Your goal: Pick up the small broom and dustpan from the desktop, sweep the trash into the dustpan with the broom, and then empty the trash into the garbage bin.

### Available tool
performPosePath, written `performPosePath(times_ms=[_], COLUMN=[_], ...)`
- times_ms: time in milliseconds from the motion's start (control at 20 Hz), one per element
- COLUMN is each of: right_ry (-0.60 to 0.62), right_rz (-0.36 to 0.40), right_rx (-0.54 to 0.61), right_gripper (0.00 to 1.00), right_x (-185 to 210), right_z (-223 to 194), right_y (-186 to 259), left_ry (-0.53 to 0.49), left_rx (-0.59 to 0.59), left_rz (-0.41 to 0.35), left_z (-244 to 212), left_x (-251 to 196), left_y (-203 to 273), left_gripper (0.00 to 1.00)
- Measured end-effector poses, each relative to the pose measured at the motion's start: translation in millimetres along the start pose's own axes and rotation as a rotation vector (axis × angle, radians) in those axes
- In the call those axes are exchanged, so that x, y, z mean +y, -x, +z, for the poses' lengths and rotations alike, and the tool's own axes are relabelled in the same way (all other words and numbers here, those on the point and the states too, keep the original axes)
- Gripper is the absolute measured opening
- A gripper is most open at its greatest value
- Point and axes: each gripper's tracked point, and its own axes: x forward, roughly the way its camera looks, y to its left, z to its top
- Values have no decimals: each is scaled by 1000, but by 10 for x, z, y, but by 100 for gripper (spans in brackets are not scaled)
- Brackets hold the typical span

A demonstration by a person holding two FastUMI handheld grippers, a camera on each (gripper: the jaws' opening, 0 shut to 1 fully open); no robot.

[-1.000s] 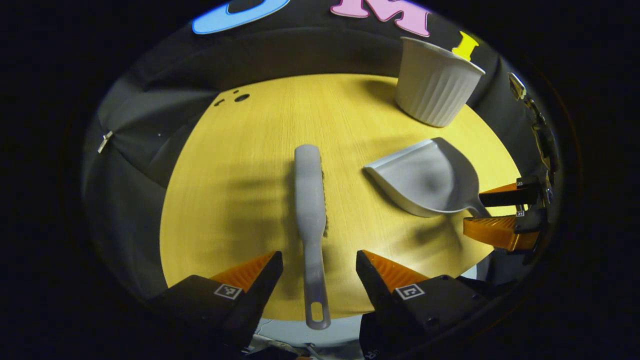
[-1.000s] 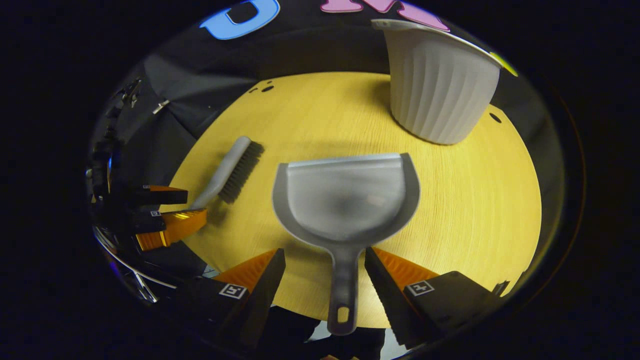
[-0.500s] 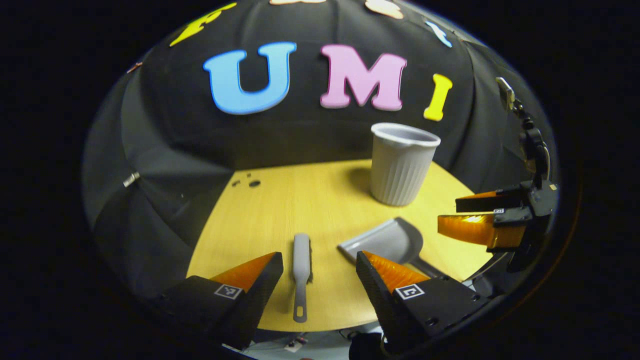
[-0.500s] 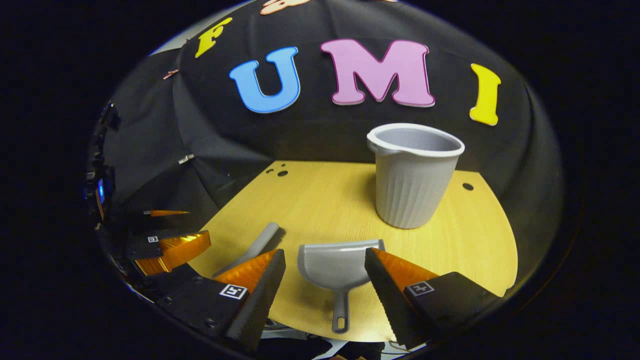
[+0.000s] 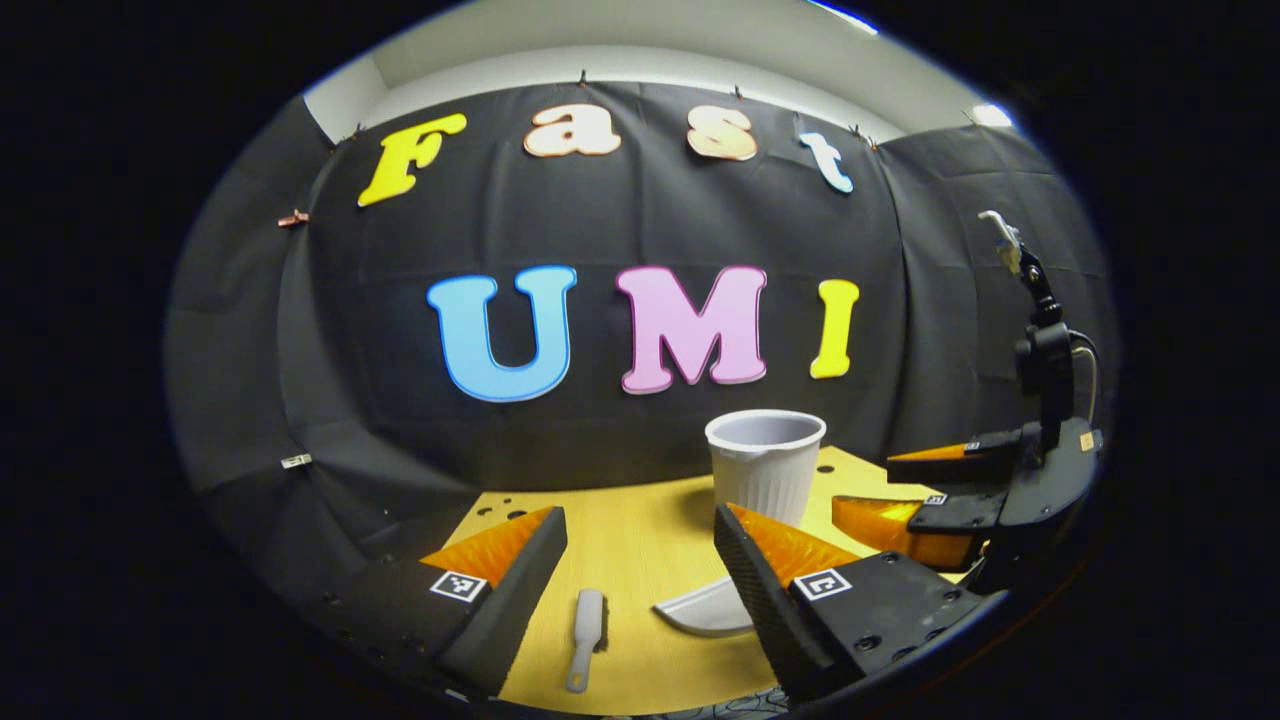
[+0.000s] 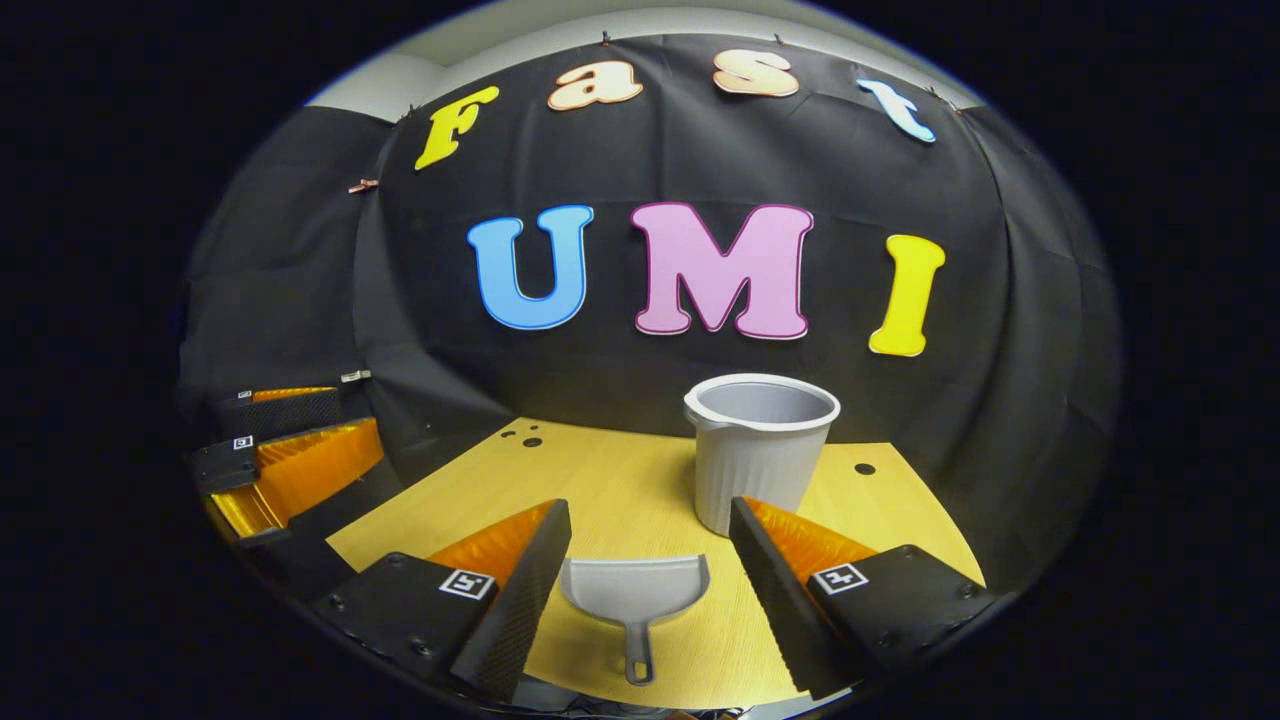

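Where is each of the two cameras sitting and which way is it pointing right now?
Left gripper view: rides the left tongs, above the desktop, facing the booth wall; broom lies between its own open fingers; right tongs at right.
Right gripper view: rides the right tongs, facing the wall; dustpan lies between its open fingers; left tongs at left.
Shared: dustpan, garbage bin, desktop.

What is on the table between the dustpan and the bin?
Nothing: in the right gripper view, bare tabletop separates the dustpan from the bin.

Both tongs lifted up and back, left tongs point(image 5: 640, 560) off broom point(image 5: 587, 625), right tongs point(image 6: 650, 555) off dustpan point(image 6: 634, 600)
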Motion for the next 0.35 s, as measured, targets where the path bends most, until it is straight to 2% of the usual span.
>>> performPosePath(times_ms=[350], right_ry=[-21], right_rz=[-57], right_rx=[-22], right_gripper=[99], right_x=[-178], right_z=[28], right_y=[83], left_ry=[46], left_rx=[6], left_rz=[-44], left_z=[-17], left_x=[-21], left_y=[11], left_gripper=[95])
